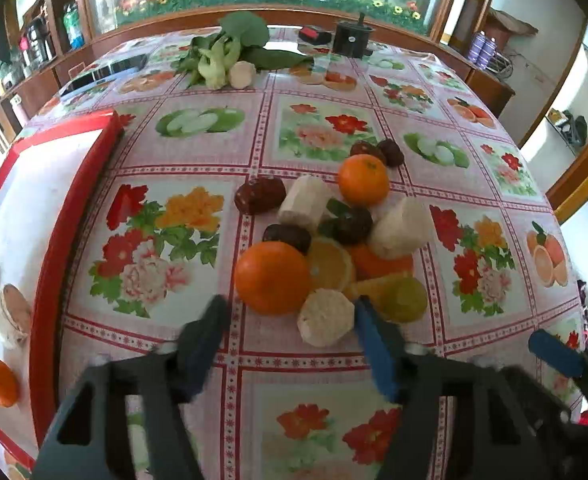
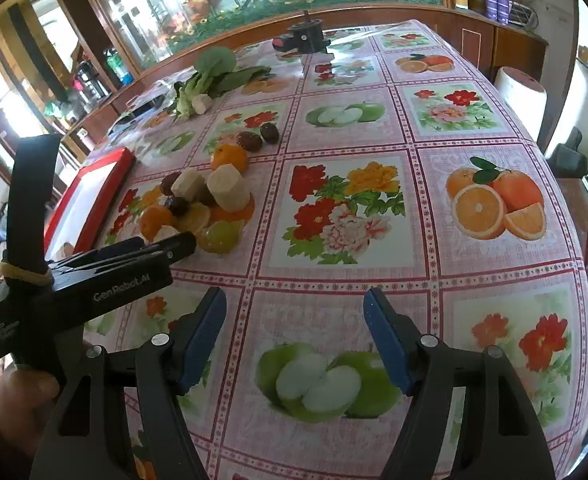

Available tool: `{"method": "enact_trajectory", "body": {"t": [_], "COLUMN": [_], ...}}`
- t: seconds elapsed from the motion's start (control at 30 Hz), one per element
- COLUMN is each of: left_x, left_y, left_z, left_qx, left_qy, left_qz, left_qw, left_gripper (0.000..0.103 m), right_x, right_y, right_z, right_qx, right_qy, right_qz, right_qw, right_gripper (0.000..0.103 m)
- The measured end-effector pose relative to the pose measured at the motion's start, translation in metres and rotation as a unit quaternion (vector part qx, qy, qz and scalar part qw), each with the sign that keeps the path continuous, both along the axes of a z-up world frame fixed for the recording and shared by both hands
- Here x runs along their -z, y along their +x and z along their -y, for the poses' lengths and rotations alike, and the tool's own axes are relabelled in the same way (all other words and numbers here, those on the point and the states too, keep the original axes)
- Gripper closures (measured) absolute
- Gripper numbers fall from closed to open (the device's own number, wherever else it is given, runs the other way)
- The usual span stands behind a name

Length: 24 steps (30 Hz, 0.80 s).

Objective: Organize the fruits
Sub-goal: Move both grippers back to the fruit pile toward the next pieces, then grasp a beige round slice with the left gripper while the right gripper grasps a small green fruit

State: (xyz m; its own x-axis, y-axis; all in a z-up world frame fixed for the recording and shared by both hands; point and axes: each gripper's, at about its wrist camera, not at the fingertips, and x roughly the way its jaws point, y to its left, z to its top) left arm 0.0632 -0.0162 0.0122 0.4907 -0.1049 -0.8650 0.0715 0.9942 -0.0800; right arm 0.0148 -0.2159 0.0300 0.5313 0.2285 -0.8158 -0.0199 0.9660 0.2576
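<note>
The fruit lies in one heap point(image 1: 325, 240) on the flowered tablecloth point(image 1: 198, 160), just right of the middle of the left wrist view. At the heap's 7 o'clock sits a whole orange point(image 1: 272, 278); a second orange point(image 1: 363, 179) sits at 12 o'clock, with two dark dates point(image 1: 377, 151) touching it behind. A pale peeled chunk point(image 1: 325, 323) lies at 6 o'clock, its cut face turned toward the camera. Two more pale chunks lie higher: one point(image 1: 305, 203) with its long axis running from 7 to 1 o'clock, the other point(image 1: 399, 227) tilted the same way at the heap's 3 o'clock. A large date point(image 1: 260, 195) at 10 o'clock lies nearly crosswise, long axis 8 to 2. An orange slice point(image 1: 329, 266) leans in the middle, and a yellow-green piece point(image 1: 397, 298) lies at 5 o'clock.

The left gripper point(image 1: 290, 312) points down at the near edge of the heap. Its jaws stand fairly wide, and the near orange and the near pale chunk lie just ahead between the tips; the right fingertip point(image 1: 367, 312) sits right beside the chunk, but whether it touches I cannot tell. Nothing is clamped.

A red-rimmed white tray point(image 1: 74, 216) lies at 9 o'clock, holding a small orange point(image 1: 0, 382) and a pale chunk point(image 1: 12, 316).

The right gripper point(image 2: 294, 312) hovers over bare cloth, jaws wide and empty, with the heap at its 10 o'clock
</note>
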Motion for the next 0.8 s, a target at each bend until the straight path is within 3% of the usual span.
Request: {"method": "enact_trajectory", "body": {"t": [0.1, 0.17, 0.2, 0.23, 0.43, 0.53, 0.7, 0.8], "left_x": [-0.001, -0.002, -0.002, -0.002, -0.002, -0.002, -0.002, -0.002], "left_y": [-0.003, -0.006, -0.008, -0.009, -0.017, -0.018, -0.018, -0.018], "left_z": [-0.003, -0.006, -0.007, -0.01, -0.027, -0.032, -0.031, -0.031], "left_qx": [0.006, 0.01, 0.013, 0.015, 0.015, 0.017, 0.027, 0.036], "left_qy": [0.0, -0.002, -0.002, -0.004, -0.023, -0.035, -0.04, -0.054], "left_qz": [0.005, 0.006, 0.005, 0.003, -0.003, -0.003, 0.0, -0.001], "left_qw": [1.0, 0.9999, 0.9999, 0.9999, 0.9996, 0.9992, 0.9988, 0.9979], "left_gripper": [0.051, 0.06, 0.072, 0.073, 0.073, 0.073, 0.07, 0.057], "right_x": [0.001, 0.003, 0.004, 0.006, 0.016, 0.018, 0.019, 0.019], "right_y": [0.007, 0.015, 0.018, 0.023, 0.047, 0.052, 0.057, 0.056], "right_z": [-0.002, -0.009, -0.012, -0.017, -0.042, -0.055, -0.07, -0.073], "right_qx": [-0.007, -0.021, -0.03, -0.042, -0.083, -0.106, -0.13, -0.141], "right_qy": [0.006, 0.002, 0.002, 0.003, -0.001, -0.014, -0.053, -0.061], "right_qz": [0.004, 0.01, 0.013, 0.015, 0.011, 0.016, 0.023, 0.028], "right_qw": [1.0, 1.0, 0.999, 0.999, 0.996, 0.994, 0.99, 0.988], "right_gripper": [0.031, 0.031, 0.031, 0.031, 0.033, 0.041, 0.074, 0.079]}}
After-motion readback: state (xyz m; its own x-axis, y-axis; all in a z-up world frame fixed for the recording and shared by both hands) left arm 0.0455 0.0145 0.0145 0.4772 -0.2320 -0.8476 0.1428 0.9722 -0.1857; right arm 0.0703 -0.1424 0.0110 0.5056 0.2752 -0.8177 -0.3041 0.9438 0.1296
